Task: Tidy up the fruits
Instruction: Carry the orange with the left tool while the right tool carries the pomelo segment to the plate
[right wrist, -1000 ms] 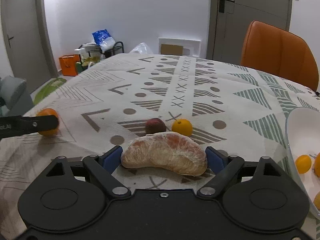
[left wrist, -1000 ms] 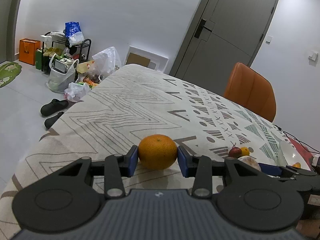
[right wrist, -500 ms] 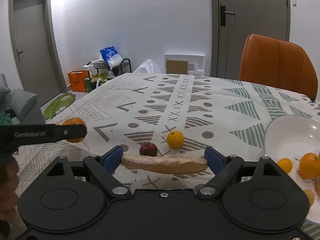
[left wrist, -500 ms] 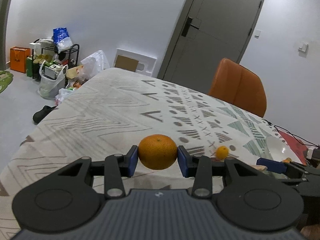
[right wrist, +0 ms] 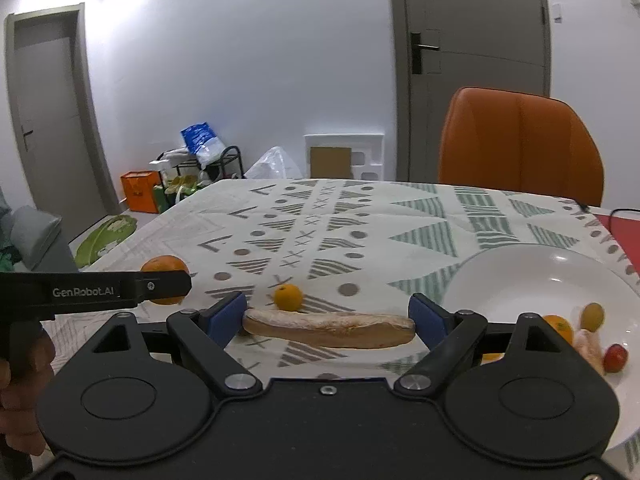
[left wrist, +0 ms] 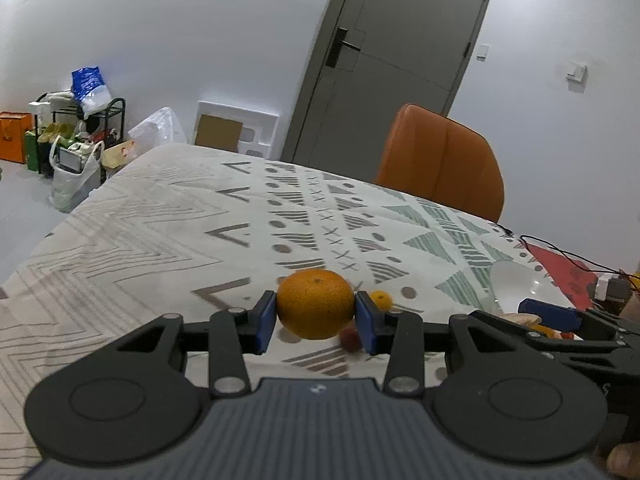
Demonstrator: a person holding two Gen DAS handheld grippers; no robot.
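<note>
My left gripper [left wrist: 316, 316] is shut on a large orange [left wrist: 315, 303] and holds it above the patterned table. The orange also shows in the right wrist view [right wrist: 166, 268] behind the left gripper's finger. My right gripper [right wrist: 328, 320] is shut on a wrapped peeled pomelo wedge [right wrist: 330, 327], lifted and seen edge-on. A small orange [right wrist: 287, 297] lies on the cloth beyond it. A dark red fruit [left wrist: 349, 338] lies partly hidden behind my left finger. A white bowl [right wrist: 520, 276] at the right holds several small fruits [right wrist: 592, 316].
An orange chair [right wrist: 520, 144] stands at the table's far side. A red mat and cables [left wrist: 560, 268] lie at the right table edge. Bags and a rack [left wrist: 76, 136] stand on the floor at the left, by the wall.
Both grippers have risen and swung right with their fruit. The bowl has come further into the right wrist view. The pomelo wedge now shows edge-on.
</note>
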